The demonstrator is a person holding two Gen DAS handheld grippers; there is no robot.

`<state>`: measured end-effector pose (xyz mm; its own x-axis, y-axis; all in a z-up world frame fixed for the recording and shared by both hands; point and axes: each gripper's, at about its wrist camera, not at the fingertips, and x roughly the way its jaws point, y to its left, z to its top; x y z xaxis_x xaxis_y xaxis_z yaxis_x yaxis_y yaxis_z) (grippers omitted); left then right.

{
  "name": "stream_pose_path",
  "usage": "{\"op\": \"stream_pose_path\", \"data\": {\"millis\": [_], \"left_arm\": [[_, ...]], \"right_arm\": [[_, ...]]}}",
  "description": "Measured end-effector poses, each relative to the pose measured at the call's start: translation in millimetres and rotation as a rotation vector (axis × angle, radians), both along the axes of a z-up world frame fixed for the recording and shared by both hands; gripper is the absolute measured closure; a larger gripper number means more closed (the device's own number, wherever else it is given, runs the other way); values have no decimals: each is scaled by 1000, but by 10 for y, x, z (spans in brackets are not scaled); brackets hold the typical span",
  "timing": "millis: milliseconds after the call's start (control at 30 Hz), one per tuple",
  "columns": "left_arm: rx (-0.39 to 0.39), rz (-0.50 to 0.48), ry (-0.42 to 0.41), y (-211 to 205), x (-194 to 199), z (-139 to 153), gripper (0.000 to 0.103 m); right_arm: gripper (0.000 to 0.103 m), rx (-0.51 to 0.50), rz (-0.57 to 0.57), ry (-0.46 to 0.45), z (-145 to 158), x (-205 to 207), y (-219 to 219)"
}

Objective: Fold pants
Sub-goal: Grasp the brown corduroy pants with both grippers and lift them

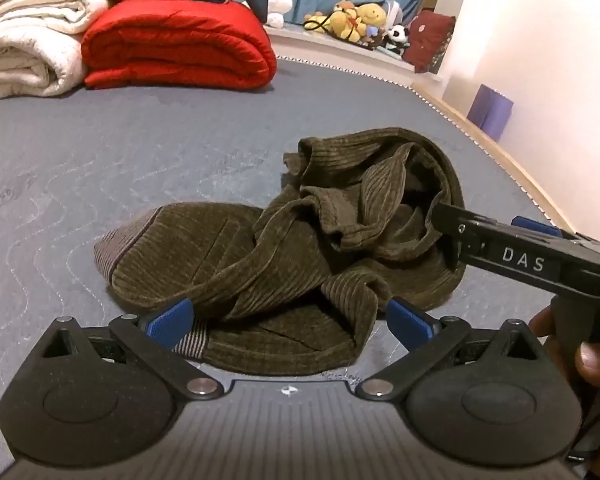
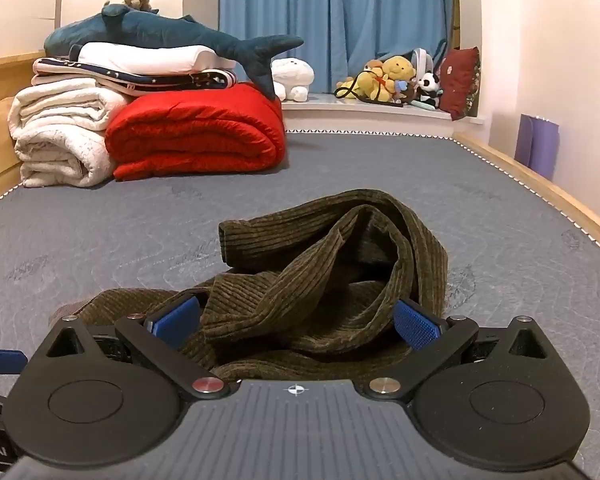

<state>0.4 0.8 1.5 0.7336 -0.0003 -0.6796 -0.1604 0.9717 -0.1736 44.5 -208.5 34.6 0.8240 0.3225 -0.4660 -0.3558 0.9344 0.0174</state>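
Olive-brown corduroy pants lie crumpled in a heap on the grey-blue mattress. A ribbed grey cuff shows at the heap's near left edge. My left gripper is open, its blue pads on either side of the heap's near edge. My right gripper is open and low over the pants, with cloth lying between its pads. In the left wrist view the right gripper's black body reaches in from the right against the heap's right side.
A red folded quilt, white rolled blankets and a blue plush shark are stacked at the mattress's far left. Stuffed toys sit on the window ledge. The wooden bed frame runs along the right.
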Motion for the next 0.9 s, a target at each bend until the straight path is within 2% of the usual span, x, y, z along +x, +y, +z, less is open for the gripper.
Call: {"op": "stream_pose_path", "data": {"millis": [67,133,167,200,267,300,333,367,400,433,500,533,600,667,700,733,800,900], "left_arm": [[4,-4,-16,24,15,39,3],[11,-15,-32,48,112,59,20],[14,-25,-37,77,139,77,41],[14,-33,-48,132,112,107,56],[8,-42,-57,246,173,155,72],[11,-43,-57,313,204,176,74],[19,-44,-42,381,260,168,73],[38,-43,-33,458,307,200,73],[52,-41,-4,523,368,171,66],[61,-35,23,594,415,139,59],[76,-34,79,701,490,55,19],[104,-45,108,711,530,19,15],[143,-80,187,746,593,-111,13],[125,-92,229,807,639,-227,13],[113,-103,254,822,661,-281,12],[82,-114,220,841,691,-348,11],[123,-129,263,831,725,-445,9],[180,-143,271,783,780,-554,6]], "right_arm": [[1,4,-2,-3,16,-2,-3],[1,13,0,-6,25,4,-16],[1,18,2,-9,33,5,-16],[1,22,5,-17,42,9,-19],[3,26,11,-36,72,30,-10],[12,30,17,-47,94,51,-2],[18,33,28,-57,119,79,17],[29,32,41,-61,141,110,46],[35,27,60,-63,160,152,83],[35,27,76,-61,172,189,118],[35,36,121,-31,140,286,195],[35,32,147,-4,98,339,247],[24,-5,227,90,-92,456,396],[14,-35,264,182,-300,533,496],[13,-52,271,244,-429,592,550],[13,-61,276,285,-512,631,575],[11,-74,283,357,-669,721,650],[8,-129,309,381,-821,797,762]]}}
